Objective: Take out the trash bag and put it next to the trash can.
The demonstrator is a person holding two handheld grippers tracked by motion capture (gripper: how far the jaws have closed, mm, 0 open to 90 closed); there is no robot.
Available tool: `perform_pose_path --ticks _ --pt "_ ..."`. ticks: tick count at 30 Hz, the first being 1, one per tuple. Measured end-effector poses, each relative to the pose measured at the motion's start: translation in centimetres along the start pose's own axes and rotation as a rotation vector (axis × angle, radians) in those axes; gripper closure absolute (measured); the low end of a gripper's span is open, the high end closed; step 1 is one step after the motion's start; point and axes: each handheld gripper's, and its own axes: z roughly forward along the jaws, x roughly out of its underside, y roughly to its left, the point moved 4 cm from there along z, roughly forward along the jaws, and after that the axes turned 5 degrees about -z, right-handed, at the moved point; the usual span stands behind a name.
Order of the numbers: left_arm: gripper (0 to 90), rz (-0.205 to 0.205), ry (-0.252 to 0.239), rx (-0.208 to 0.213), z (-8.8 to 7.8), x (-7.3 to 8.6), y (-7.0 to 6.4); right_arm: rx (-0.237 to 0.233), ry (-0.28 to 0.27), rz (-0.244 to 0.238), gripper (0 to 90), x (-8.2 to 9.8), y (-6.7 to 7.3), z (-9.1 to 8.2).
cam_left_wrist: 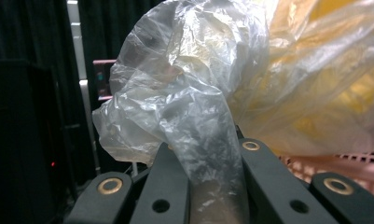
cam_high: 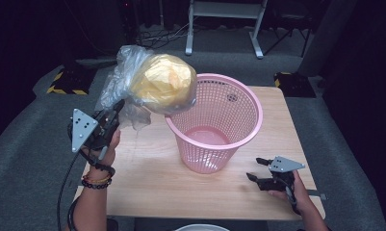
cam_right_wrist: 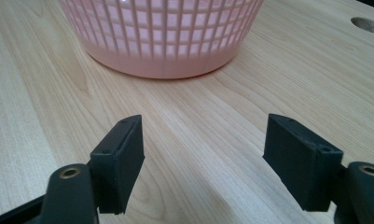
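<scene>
On one wooden table: one pink basket; left gripper pinching one plastic bag, right gripper spread, empty.

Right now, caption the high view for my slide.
Left gripper lifts a clear bag over the pink basket.

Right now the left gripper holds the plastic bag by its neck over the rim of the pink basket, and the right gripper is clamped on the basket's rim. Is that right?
Not quite. The right gripper is not on the basket: it is open with nothing between its jaws, low over the table beside the basket, as the right gripper view shows. The rest holds: the left gripper pinches the bag by its neck over the rim.
</scene>
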Motion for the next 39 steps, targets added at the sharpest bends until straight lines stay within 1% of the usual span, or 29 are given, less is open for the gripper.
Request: perform_pose_path --ticks 3,6,7,8,12,17,19,23,24,26,27,29,32,35,37,39 --pt "88.1 -0.002 0.013 -0.009 0.1 0.4 0.3 0.0 0.004 0.004 28.4 0.1 -0.1 0.0" --pt "88.2 0.015 0.037 -0.034 0.4 1.1 0.7 0.002 0.011 0.005 28.2 0.2 -0.1 0.1" --pt "88.3 0.011 0.055 -0.042 0.6 1.6 1.0 0.003 0.02 0.0 27.3 0.2 -0.1 0.1" --pt "88.3 0.011 0.055 -0.042 0.6 1.6 1.0 0.003 0.02 0.0 27.3 0.2 -0.1 0.1" --pt "88.4 0.001 0.079 -0.051 0.9 2.5 1.6 0.002 0.023 -0.001 26.9 0.3 -0.1 0.2" --pt "88.5 0.004 0.114 -0.066 1.3 3.4 1.9 0.008 0.03 0.003 25.9 0.5 -0.2 0.2" --pt "88.6 0.003 0.137 -0.08 1.6 4.0 2.1 0.014 0.033 0.004 24.8 0.5 -0.3 0.1" --pt "88.6 0.007 0.167 -0.089 1.9 4.7 2.3 0.015 0.037 0.005 22.5 0.6 -0.3 0.2" --pt "88.7 0.001 0.184 -0.095 2.1 5.2 2.5 0.016 0.039 0.005 22.1 0.6 -0.3 0.2" --pt "88.6 -0.006 0.191 -0.096 2.2 5.5 2.6 0.017 0.041 0.006 21.8 0.7 -0.3 0.2" --pt "88.6 -0.018 0.203 -0.102 2.3 6.0 2.9 0.016 0.043 0.012 21.5 0.7 -0.3 0.3" --pt "88.6 -0.025 0.21 -0.103 2.4 6.2 3.0 0.018 0.045 0.016 21.3 0.7 -0.4 0.3" --pt "88.6 -0.022 0.242 -0.106 2.7 7.1 3.2 0.02 0.056 0.013 21.3 0.8 -0.3 0.4" --pt "88.6 -0.019 0.254 -0.107 2.9 7.6 3.2 0.02 0.066 0.008 21.2 0.9 -0.3 0.4" --pt "88.6 -0.007 0.277 -0.112 3.2 8.2 3.1 0.02 0.077 0.002 21.2 1.0 -0.2 0.6" --pt "88.6 -0.007 0.284 -0.11 3.3 8.5 3.1 0.02 0.082 0.003 21.2 1.0 -0.2 0.6"
